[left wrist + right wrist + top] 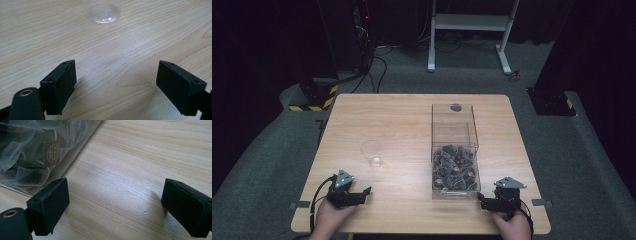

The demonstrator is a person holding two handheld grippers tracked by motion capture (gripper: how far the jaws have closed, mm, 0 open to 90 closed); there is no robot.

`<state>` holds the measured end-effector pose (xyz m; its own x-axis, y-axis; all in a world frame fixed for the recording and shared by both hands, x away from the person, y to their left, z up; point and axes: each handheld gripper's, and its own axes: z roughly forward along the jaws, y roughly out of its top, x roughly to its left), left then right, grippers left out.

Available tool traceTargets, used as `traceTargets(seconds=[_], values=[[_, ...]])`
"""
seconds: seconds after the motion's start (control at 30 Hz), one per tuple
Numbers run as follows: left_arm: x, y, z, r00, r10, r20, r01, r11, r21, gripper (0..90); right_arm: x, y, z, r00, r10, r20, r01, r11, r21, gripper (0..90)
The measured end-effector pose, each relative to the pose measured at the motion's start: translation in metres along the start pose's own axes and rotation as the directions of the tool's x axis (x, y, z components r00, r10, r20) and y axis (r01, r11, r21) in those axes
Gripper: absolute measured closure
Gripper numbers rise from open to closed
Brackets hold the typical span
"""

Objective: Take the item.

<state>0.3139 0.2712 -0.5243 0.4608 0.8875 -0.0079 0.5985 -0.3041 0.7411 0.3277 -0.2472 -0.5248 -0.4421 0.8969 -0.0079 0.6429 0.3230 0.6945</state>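
Observation:
A clear plastic cup (372, 153) stands upright on the wooden table (402, 120), left of centre; its base (103, 11) appears at the top of the left gripper view. A long clear box (454, 150) holds several mesh tea bags (454, 167) in its near half; one bag's brown tag (53, 152) shows through the wall. My left gripper (364, 195) rests open near the front left edge, below the cup, its jaws wide apart over bare wood (116, 82). My right gripper (483, 200) sits open at the front right, just beside the box's near corner (113, 205).
Beyond the table lie grey carpet, a white desk frame (469, 30) and black stands with yellow-black striped bases (314, 95). Bare wood stretches between the cup and the box and across the back of the table.

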Motion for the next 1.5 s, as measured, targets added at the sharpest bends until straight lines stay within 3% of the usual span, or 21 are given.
traceTargets(seconds=[0.1,0.33,0.53,0.83,1.0,1.5], values=[[-0.001,0.002,-0.005,1.0000,0.003,0.003,-0.003,0.9995,-0.030,18.7,0.000,0.000,0.000,1.0000,0.001,-0.001,-0.001,1.000,0.000,7.7],[-0.002,0.006,-0.008,0.9996,-0.014,0.025,0.016,0.9986,-0.050,19.1,0.000,0.000,0.000,1.0000,0.001,-0.001,-0.001,1.000,0.000,7.7],[-0.008,0.013,-0.016,0.9990,0.004,0.044,0.000,0.9952,-0.097,19.2,0.000,0.000,0.000,1.0000,0.001,-0.001,-0.001,1.000,0.000,7.7],[-0.015,0.024,-0.019,0.9973,0.052,0.052,-0.047,0.9942,-0.097,19.5,0.000,0.000,0.000,1.0000,-0.004,-0.001,0.004,1.000,-0.001,7.7],[-0.018,0.031,-0.022,0.9966,0.037,0.074,-0.027,0.9912,-0.129,19.7,0.000,0.000,0.000,1.0000,-0.004,-0.001,0.004,1.000,-0.001,7.7],[-0.034,0.055,-0.028,0.9912,0.062,0.117,-0.041,0.9839,-0.174,20.4,0.000,0.000,0.000,1.0000,-0.005,-0.002,0.005,1.000,-0.002,7.7]])
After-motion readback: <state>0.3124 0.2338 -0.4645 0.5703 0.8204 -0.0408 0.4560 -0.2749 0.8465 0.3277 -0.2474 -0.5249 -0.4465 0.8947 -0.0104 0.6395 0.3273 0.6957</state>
